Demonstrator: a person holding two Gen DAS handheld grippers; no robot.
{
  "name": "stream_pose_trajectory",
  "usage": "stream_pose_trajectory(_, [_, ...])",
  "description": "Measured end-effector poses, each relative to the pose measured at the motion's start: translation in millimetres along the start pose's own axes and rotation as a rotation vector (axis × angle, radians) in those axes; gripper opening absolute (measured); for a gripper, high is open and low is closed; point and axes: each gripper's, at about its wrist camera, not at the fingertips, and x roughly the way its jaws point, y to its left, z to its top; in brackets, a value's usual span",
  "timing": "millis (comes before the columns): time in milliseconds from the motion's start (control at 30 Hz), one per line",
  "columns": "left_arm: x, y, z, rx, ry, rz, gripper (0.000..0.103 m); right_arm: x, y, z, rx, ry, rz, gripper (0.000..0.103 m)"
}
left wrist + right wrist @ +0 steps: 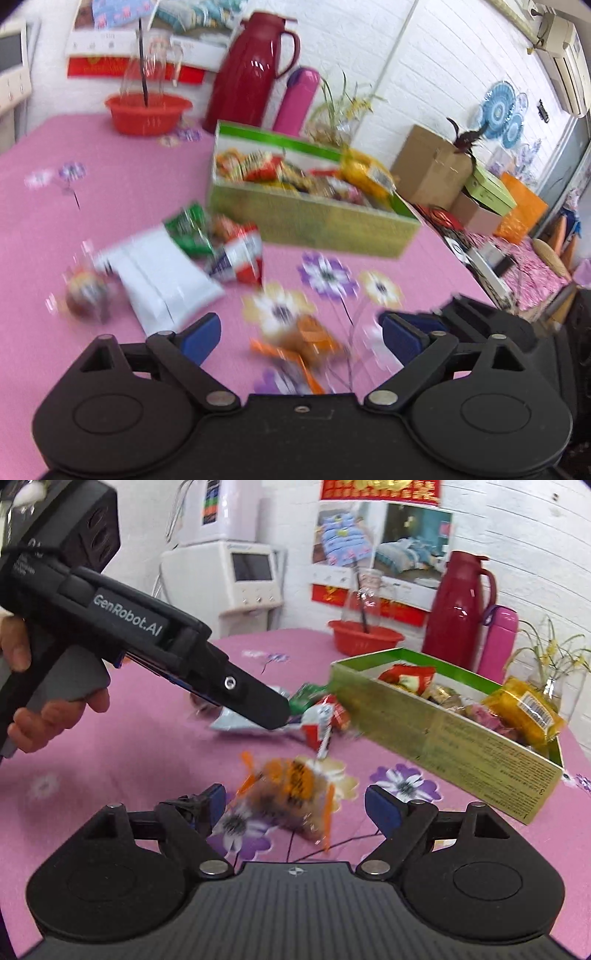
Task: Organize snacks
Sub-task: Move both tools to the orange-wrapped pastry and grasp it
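Observation:
A green box (314,221) holds several snack packets on the pink table; it also shows in the right wrist view (443,734). Loose snacks lie before it: a white packet (162,277), a green one (188,229), a red-and-white one (240,258) and a small round brown one (86,293). An orange-wrapped snack (303,343) lies on the table between my left gripper's open fingers; the left gripper (301,339) holds nothing. The same snack (291,794) lies just ahead of my open, empty right gripper (295,805). The left gripper's body (255,701) hovers over the loose pile.
A red basin (147,112) with a clear bottle, a red thermos (251,70), a pink flask (297,98) and a plant stand at the table's back. Cardboard boxes (432,166) sit beyond the right table edge. A white appliance (251,579) stands behind.

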Motion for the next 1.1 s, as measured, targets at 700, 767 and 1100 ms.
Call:
stream_pose_trajectory(700, [50.5, 14.6, -0.2, -0.064, 0.119, -0.079, 0.038, 32.0, -10.5, 1.1, 0.057, 0.087, 0.058, 0.103])
stream_pose_trajectory(767, [52.0, 14.4, 0.6, -0.068, 0.116, -0.079, 0.038, 31.7, -9.7, 1.2, 0.057, 0.082, 0.058, 0.103])
stream_pose_trajectory(1100, [58.7, -0.1, 2.6, -0.051, 0.107, -0.116, 0.01, 34.4, -16.8, 1.3, 0.098, 0.063, 0.013, 0.088])
